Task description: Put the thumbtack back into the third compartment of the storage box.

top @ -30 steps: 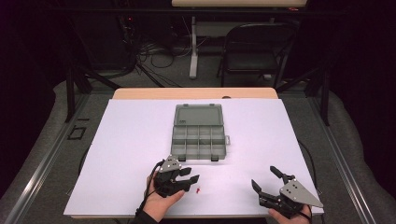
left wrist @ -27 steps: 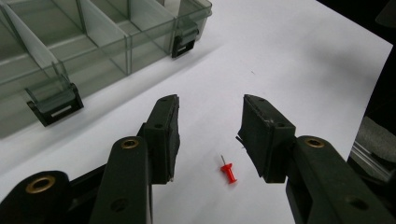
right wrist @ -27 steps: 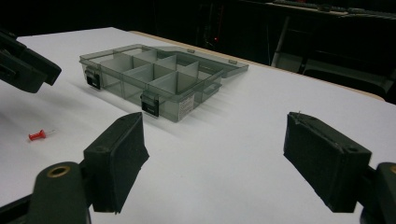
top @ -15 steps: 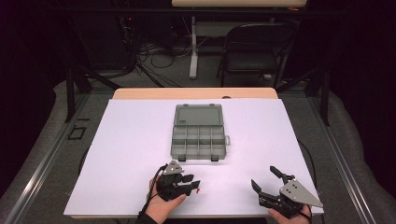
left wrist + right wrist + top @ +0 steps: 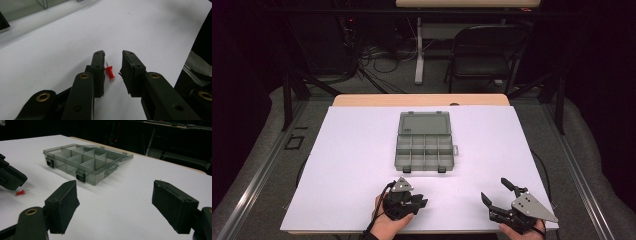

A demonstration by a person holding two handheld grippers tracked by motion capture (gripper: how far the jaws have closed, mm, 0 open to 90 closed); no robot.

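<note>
Left tool (image 5: 113,63): the jaws have just been closing and now stand narrow, either side of a small red plastic pushpin (image 5: 109,72); one pad looks right beside the pin, the other stands clear, so no squeeze yet.

Change: against the high view of a second ago the left tool (image 5: 412,202) sits in almost the same spot near the front edge of the white tabletop (image 5: 352,165), only the gap is tighter.

Meaning: I read this as the pinch-up of the pin under way; a little more closing should trap it.

Pushpin: lying on its side on the tabletop, metal point away from the camera, between the left jaws; from the right gripper view it lies flat (image 5: 20,192) just under the left tool.

Right tool (image 5: 115,207): jaws wide apart, nothing in them, resting low at the front right (image 5: 502,200).

Box: grey translucent plastic compartment organiser (image 5: 424,148), lid laid back, well apart from the pin; the compartments look empty.

Hard to tell: in the high view the pin hides under the left tool; whether the near pad truly touches the pin, can't say.
</note>
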